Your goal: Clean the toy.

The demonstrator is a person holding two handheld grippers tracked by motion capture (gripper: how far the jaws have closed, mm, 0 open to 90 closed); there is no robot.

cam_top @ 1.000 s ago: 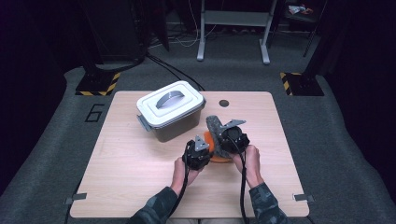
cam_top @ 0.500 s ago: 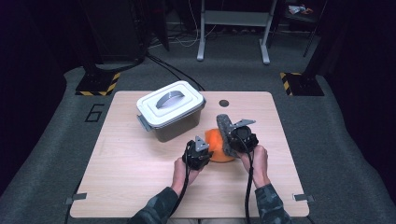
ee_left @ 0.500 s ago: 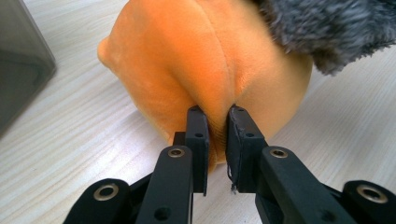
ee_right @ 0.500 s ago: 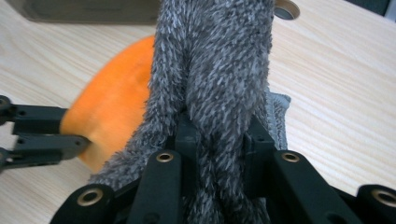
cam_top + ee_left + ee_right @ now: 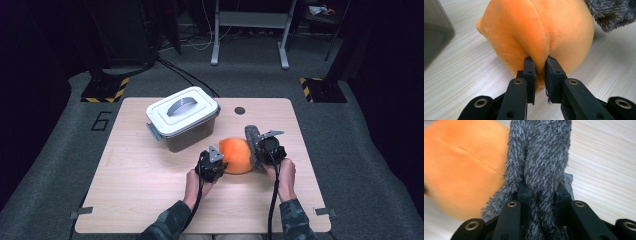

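Pinching: left gripper (image 5: pixel 540 75) nips orange plush (image 5: pixel 536 32) seam; right gripper (image 5: pixel 541 195), at plush's three o'clock, clamps grey fur (image 5: pixel 541 157). Soft, light, squashy.

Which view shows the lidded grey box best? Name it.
The high view. There the lidded grey box stands whole on the table, lid on with its handle on top, behind the orange plush. The left gripper view catches just a dark slice of its wall at the left edge.
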